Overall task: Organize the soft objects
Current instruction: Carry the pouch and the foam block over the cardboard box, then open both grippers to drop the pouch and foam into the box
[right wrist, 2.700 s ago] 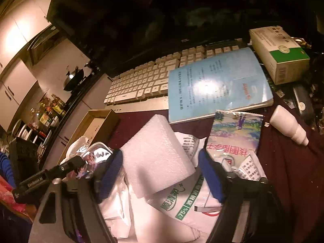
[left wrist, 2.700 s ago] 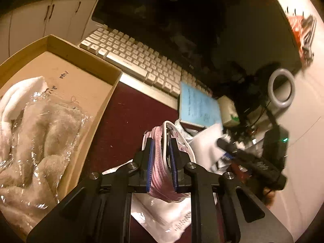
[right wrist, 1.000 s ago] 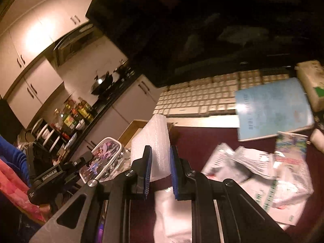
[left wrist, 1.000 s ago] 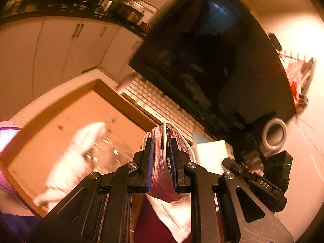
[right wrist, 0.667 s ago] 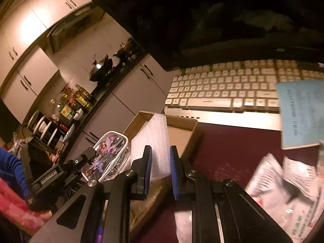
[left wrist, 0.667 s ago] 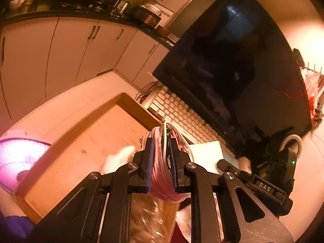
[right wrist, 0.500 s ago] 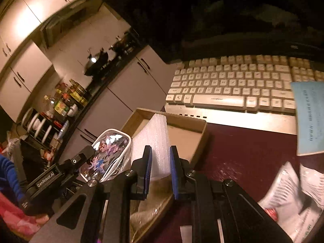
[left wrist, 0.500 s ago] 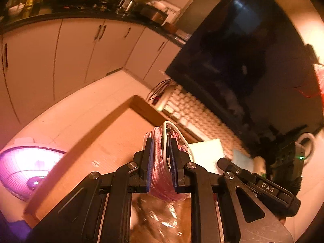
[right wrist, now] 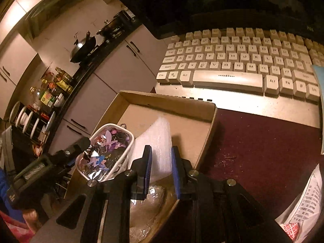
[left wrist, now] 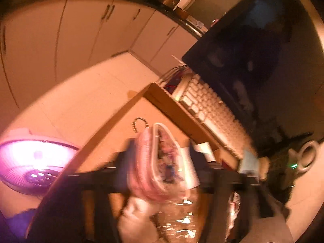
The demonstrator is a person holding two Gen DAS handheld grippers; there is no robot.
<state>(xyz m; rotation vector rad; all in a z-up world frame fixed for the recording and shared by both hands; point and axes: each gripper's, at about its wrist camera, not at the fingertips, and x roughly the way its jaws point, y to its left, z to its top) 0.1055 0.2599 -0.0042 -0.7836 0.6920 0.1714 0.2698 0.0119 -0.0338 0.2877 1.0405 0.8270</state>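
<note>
Room: kitchen cabinets behind a maroon-topped table; a white keyboard lies along its far edge under a dark monitor.
Box: I see an open cardboard box at the table's left edge, just in front of the keyboard.
Left gripper: I read its jaws as opening, wide apart and blurred; the cartoon-print zip pouch is between them over the box, and the pads no longer seem to press it.
Right gripper: its jaws are opening slightly; the blue pads are on a white foam sheet standing upright inside the box, beside the pouch.
Box floor: a plastic-wrapped towel lies under both.
Table, right edge: printed packets.
</note>
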